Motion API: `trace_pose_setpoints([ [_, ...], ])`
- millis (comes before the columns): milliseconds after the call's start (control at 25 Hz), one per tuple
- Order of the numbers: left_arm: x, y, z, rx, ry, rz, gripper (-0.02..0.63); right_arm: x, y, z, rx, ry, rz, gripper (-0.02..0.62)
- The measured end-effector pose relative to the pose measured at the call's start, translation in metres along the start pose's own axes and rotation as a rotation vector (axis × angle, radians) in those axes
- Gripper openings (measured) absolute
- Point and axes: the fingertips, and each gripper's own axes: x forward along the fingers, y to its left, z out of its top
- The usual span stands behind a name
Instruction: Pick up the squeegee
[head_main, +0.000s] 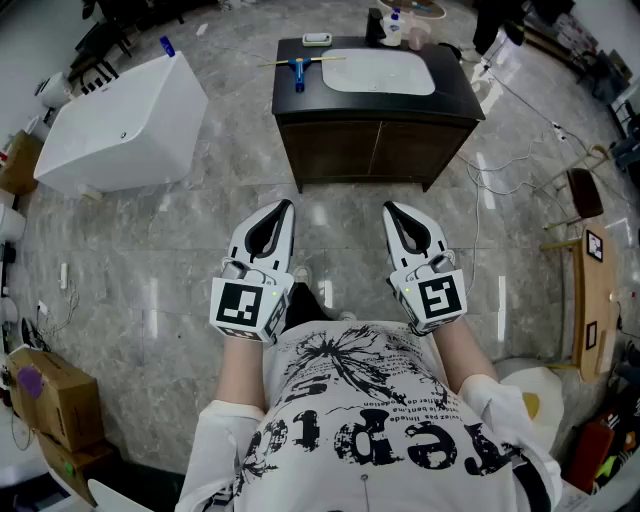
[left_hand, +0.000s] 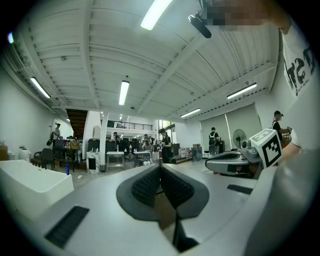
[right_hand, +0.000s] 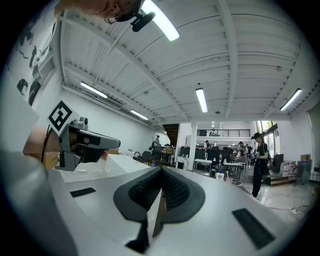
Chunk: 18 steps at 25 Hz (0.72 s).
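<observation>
The squeegee (head_main: 298, 68), with a blue handle and a long pale blade, lies on the dark vanity top (head_main: 455, 85) just left of the white basin (head_main: 378, 72) in the head view. Both grippers are held close to the person's torso, pointing level toward the vanity and well short of it. My left gripper (head_main: 285, 206) (left_hand: 160, 167) is shut with nothing between its pads. My right gripper (head_main: 390, 208) (right_hand: 161, 171) is also shut and empty. Each gripper shows at the side of the other's view, the right gripper (left_hand: 234, 161) and the left gripper (right_hand: 85, 141). Neither gripper view shows the squeegee.
A white bathtub (head_main: 120, 125) stands at the left. Bottles (head_main: 392, 25) and a small dish (head_main: 317, 39) sit at the vanity's back. Cables trail over the grey floor at right, near a wooden table (head_main: 590, 300). A cardboard box (head_main: 50, 400) lies lower left.
</observation>
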Motion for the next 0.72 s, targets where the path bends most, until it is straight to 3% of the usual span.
trace_pose_setpoints([
  [560, 0.009, -0.010, -0.005, -0.017, 0.004, -0.013, 0.014, -0.004, -0.012, -0.010, 0.044, 0.005, -0.026, 0.014],
  [720, 0.020, -0.009, -0.011, -0.066, -0.005, 0.006, 0.039, -0.005, -0.024, -0.017, 0.065, 0.013, -0.056, 0.014],
])
